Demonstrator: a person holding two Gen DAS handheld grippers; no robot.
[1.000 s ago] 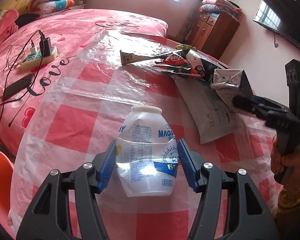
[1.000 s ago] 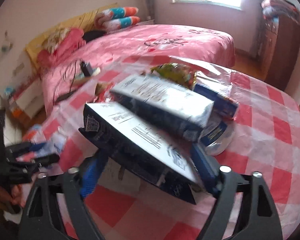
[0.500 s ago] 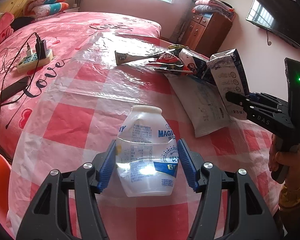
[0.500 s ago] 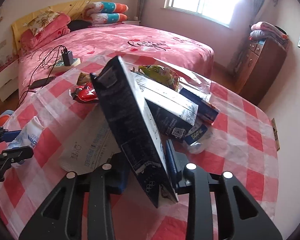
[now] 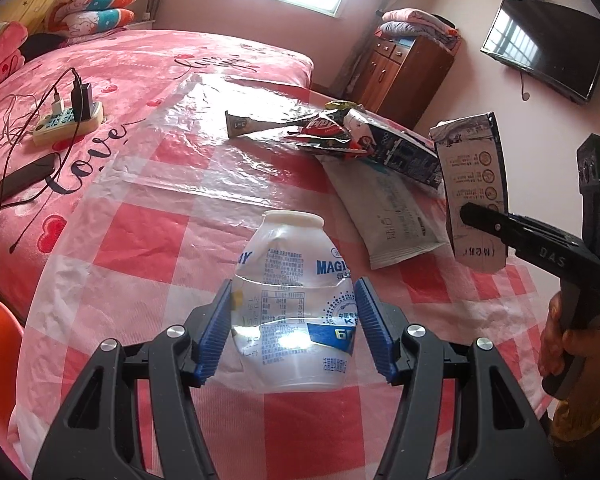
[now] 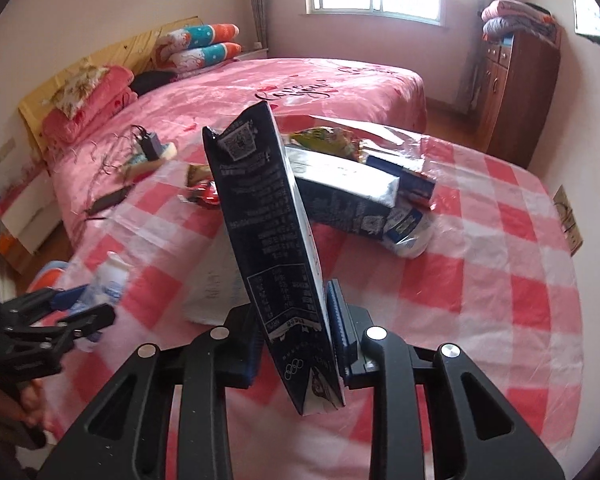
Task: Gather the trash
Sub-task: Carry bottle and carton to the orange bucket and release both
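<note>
Right tool (image 6: 296,356) clenched on flat dark carton (image 6: 272,248), up off the counter (image 6: 500,280). Left tool (image 5: 296,328) clenched on squashed plastic bottle (image 5: 296,304), above the checked cloth. Hold both tight. Carry slowly, clear of the trash pile (image 5: 360,140). No bin in sight.

Open checked counter (image 5: 148,240) lies ahead of my left gripper (image 5: 296,328), bare up to the far edge beyond the bottle (image 5: 296,304) it clasps. To the right, the trash heap (image 5: 364,140) and a flat white pouch (image 5: 388,208) block the way. My right gripper (image 6: 296,340), clamped on a flattened dark carton (image 6: 272,240), hangs above the counter; right of it the counter is clear, the carton pile (image 6: 360,196) crowding the far middle.
</note>
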